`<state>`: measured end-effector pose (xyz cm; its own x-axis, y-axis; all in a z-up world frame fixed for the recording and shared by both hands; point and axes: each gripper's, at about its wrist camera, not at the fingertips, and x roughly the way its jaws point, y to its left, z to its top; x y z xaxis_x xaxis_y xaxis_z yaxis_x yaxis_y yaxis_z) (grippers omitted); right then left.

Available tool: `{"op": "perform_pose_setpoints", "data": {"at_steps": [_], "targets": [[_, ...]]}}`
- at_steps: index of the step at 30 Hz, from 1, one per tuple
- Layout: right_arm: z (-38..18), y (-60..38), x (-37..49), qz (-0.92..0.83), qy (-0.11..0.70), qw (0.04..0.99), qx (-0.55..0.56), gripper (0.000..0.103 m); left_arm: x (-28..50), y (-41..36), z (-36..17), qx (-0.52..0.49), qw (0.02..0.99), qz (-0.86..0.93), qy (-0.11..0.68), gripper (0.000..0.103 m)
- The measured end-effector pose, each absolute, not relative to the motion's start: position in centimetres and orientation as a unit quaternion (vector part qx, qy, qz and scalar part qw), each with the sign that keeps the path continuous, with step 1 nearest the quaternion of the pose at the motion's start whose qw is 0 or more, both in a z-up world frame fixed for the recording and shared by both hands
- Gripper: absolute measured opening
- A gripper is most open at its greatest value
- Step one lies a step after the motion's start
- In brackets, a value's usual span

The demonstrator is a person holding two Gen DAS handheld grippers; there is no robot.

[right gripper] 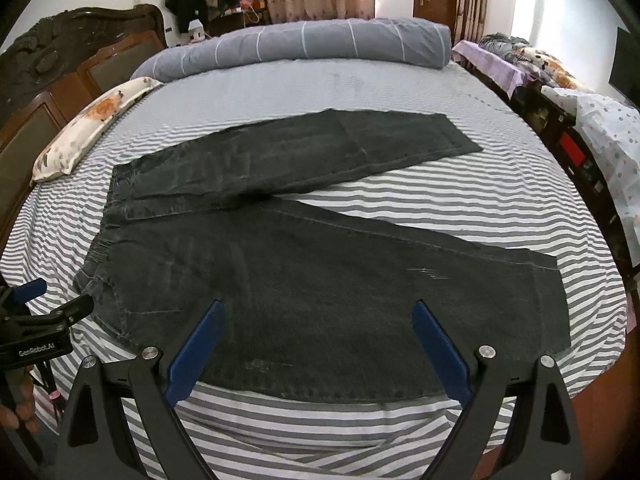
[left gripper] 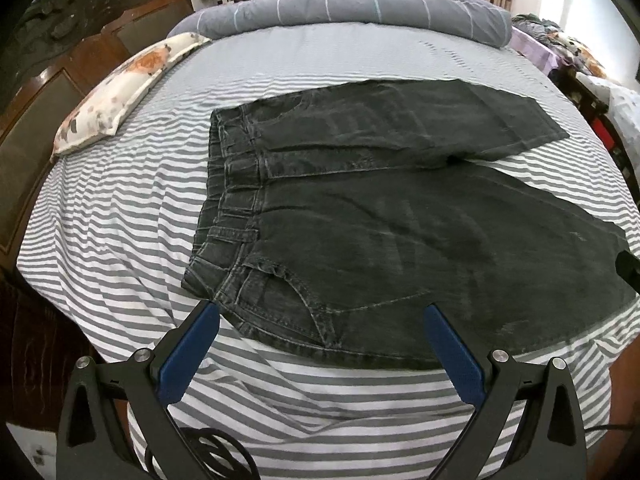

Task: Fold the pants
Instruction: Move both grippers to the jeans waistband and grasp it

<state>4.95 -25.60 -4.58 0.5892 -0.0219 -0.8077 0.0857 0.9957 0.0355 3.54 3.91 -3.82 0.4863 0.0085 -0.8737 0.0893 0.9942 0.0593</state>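
Note:
Dark grey jeans [left gripper: 400, 232] lie flat on the striped bed [left gripper: 120, 208], waistband to the left, both legs spread apart to the right. They also show in the right wrist view [right gripper: 320, 280]. My left gripper [left gripper: 322, 312] is open and empty, hovering over the near waistband corner and pocket. My right gripper [right gripper: 318, 308] is open and empty, over the near leg by its front edge. The left gripper also appears at the left edge of the right wrist view [right gripper: 44, 308].
A floral pillow [left gripper: 120, 84] lies at the left by the wooden headboard [left gripper: 60, 60]. A rolled grey duvet [left gripper: 352, 12] lies across the far side. Cluttered furniture [right gripper: 560, 120] stands to the right. A black cable [left gripper: 200, 452] hangs below the near bed edge.

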Motion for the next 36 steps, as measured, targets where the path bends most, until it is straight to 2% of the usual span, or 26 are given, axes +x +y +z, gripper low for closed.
{"op": "perform_pose_setpoints", "data": {"at_steps": [13,21,23,26,29,36], "targets": [[-6.8,-23.5,11.8,-0.01,0.482,0.876,0.023,0.094,10.6,10.3,-6.0,-0.008,0.854,0.017,0.52,0.099],[-7.1,-21.1,17.5,0.01,0.477,0.879,0.003,0.094,17.4,15.5,-6.3,-0.067,0.86,0.014,0.506,0.072],[-7.1,-20.5,18.9,0.016,0.473,0.881,-0.003,0.094,19.4,16.8,-6.6,-0.095,0.858,-0.002,0.504,0.059],[-7.4,-19.5,20.9,0.023,0.471,0.882,-0.014,0.093,22.3,18.4,-7.4,-0.127,0.853,-0.025,0.506,0.046],[-7.8,-18.8,22.7,0.034,0.473,0.88,-0.024,0.093,24.5,18.9,-8.1,-0.134,0.849,-0.034,0.509,0.041],[-8.7,-18.4,27.8,0.068,0.477,0.876,-0.018,0.092,29.1,20.9,-10.0,-0.111,0.854,0.008,0.509,0.041]]}}
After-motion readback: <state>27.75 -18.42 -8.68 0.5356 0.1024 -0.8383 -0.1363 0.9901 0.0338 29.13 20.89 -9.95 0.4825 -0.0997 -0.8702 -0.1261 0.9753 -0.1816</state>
